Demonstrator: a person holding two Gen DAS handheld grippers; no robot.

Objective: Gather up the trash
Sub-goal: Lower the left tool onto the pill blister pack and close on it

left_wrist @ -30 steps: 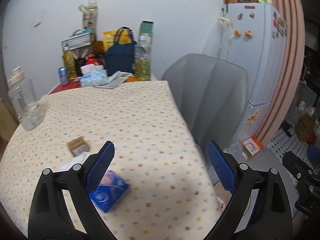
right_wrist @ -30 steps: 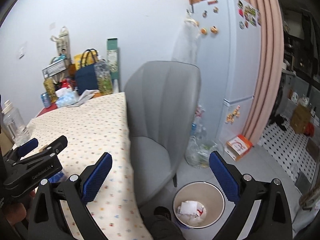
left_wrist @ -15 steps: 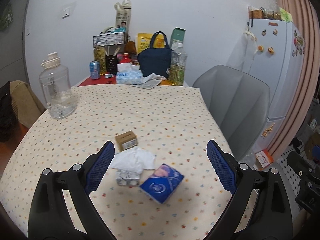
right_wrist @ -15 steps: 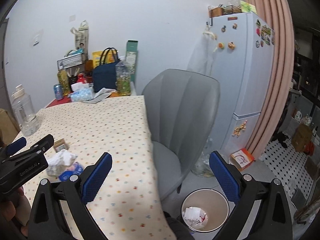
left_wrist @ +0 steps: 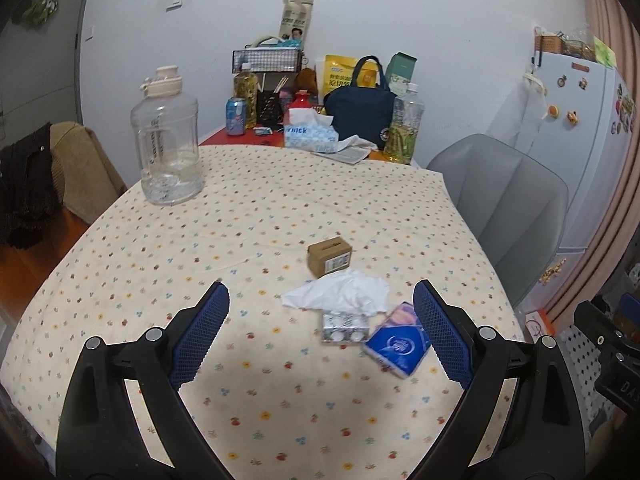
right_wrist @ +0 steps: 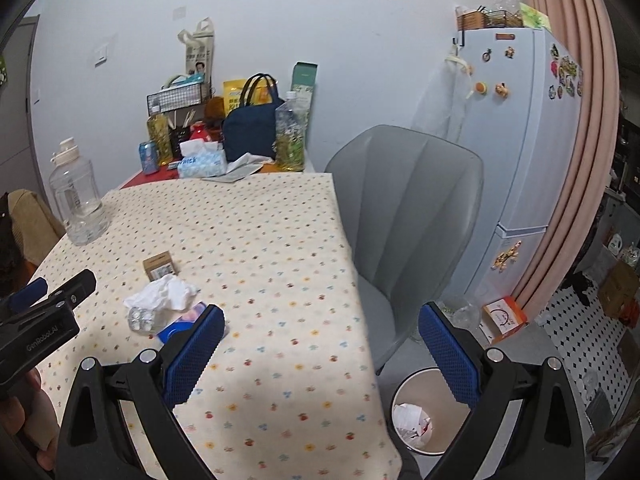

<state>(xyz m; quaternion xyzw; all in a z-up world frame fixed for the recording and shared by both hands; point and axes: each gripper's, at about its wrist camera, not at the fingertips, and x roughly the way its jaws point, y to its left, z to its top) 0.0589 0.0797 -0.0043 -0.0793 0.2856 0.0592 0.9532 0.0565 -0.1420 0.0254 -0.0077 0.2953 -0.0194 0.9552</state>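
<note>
my left gripper (left_wrist: 322, 332) gaping wide, empty; crumpled tissue (left_wrist: 340, 296) between fingertips. right gripper (right_wrist: 320, 350) wide, empty, above bin (right_wrist: 420, 412).

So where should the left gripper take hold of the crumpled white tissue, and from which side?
Grip the raised, bunched middle of the crumpled tissue, coming from above with the open left gripper. Its thin left corner lies flat on the tablecloth and gives little to pinch. The near edge lies over the blister pack, so a low grasp there would probably catch that too.
</note>
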